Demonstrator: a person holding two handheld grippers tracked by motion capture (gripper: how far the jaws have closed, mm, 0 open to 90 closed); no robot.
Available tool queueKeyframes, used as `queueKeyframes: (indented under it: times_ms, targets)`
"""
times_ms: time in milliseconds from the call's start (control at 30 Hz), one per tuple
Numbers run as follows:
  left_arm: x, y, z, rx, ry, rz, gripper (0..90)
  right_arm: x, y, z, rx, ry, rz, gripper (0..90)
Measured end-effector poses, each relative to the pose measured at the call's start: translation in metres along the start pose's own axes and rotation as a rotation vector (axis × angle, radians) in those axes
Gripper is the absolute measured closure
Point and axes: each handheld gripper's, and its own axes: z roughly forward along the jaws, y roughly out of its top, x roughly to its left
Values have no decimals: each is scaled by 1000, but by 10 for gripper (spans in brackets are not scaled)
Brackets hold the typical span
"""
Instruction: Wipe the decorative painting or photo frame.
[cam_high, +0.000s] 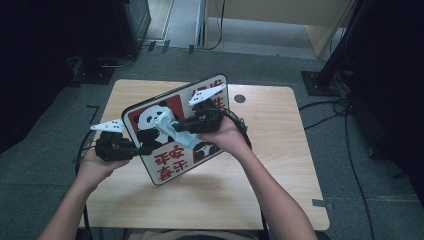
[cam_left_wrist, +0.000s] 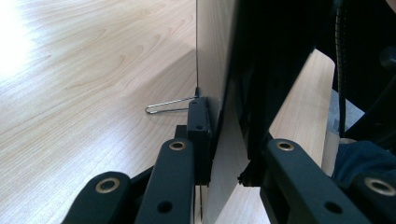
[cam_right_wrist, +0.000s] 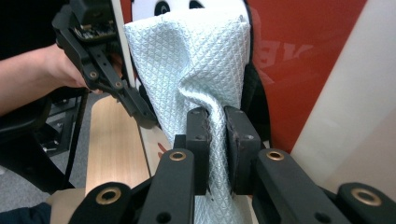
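Observation:
A picture board (cam_high: 172, 162) with a panda, a red field and red characters stands tilted above the wooden table (cam_high: 270, 150). My left gripper (cam_high: 142, 149) is shut on the board's left edge; in the left gripper view the jaws of this gripper (cam_left_wrist: 224, 135) clamp the board (cam_left_wrist: 217, 56) edge-on. My right gripper (cam_high: 176, 125) is shut on a pale blue textured cloth (cam_high: 169, 127). In the right gripper view the cloth (cam_right_wrist: 187, 60) bunches between the pads of that gripper (cam_right_wrist: 216, 140) and lies against the panda on the board (cam_right_wrist: 303, 56). The left gripper (cam_right_wrist: 126, 93) shows there at the board's edge.
A thin wire stand (cam_left_wrist: 168, 106) sticks out from the board's back over the table (cam_left_wrist: 93, 70). A round cable hole (cam_high: 239, 98) sits near the table's far edge. Black stands and cables (cam_high: 345, 107) lie on the floor to the right.

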Motion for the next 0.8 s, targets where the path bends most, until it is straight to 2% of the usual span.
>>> queueKeyframes:
  times_ms: [333, 600, 800]
  targets:
    - [0, 0, 0, 0, 1, 1, 789, -1, -16, 6, -7, 10, 24, 819]
    - [-2, 0, 0, 4, 5, 1, 789, -2, -33, 13, 23, 14, 24, 819]
    - [-2, 0, 0, 3, 5, 1, 789, -3, -49, 19, 27, 27, 46, 820]
